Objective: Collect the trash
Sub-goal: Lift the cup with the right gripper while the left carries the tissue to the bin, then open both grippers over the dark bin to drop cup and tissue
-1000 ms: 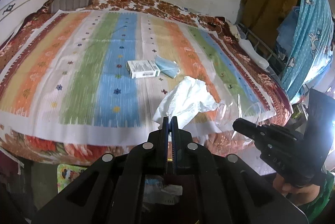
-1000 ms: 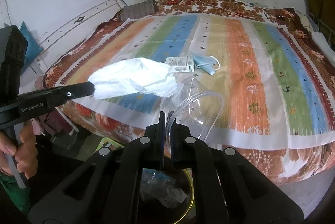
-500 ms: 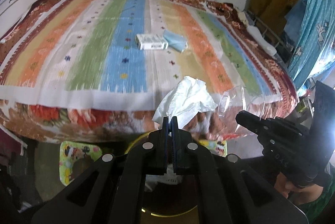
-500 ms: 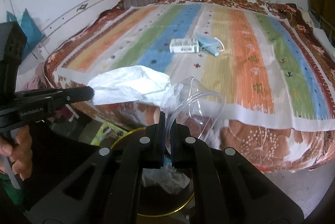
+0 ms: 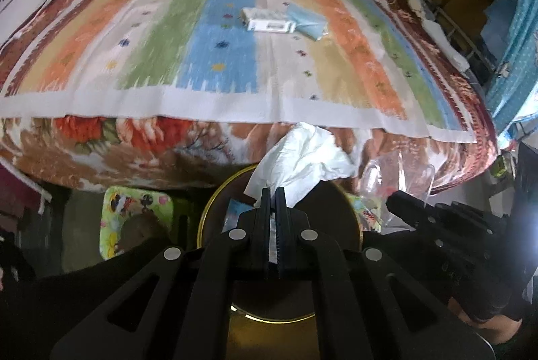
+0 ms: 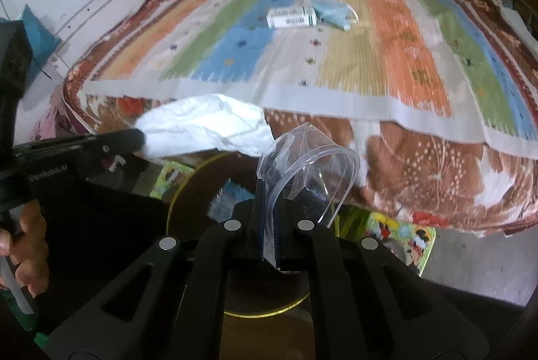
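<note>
Both wrist views tilt steeply down, close above bin (image 5: 215, 208); share bed (image 6: 336, 84).

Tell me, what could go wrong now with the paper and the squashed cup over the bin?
The white tissue in the left gripper spreads wide, partly past the bin's gold rim; let go now, it might land on the colourful mat. The clear plastic cup in the right gripper hangs near the rim's far edge and is light, so it might bounce out. A small box and blue mask remain on the bed.
</note>
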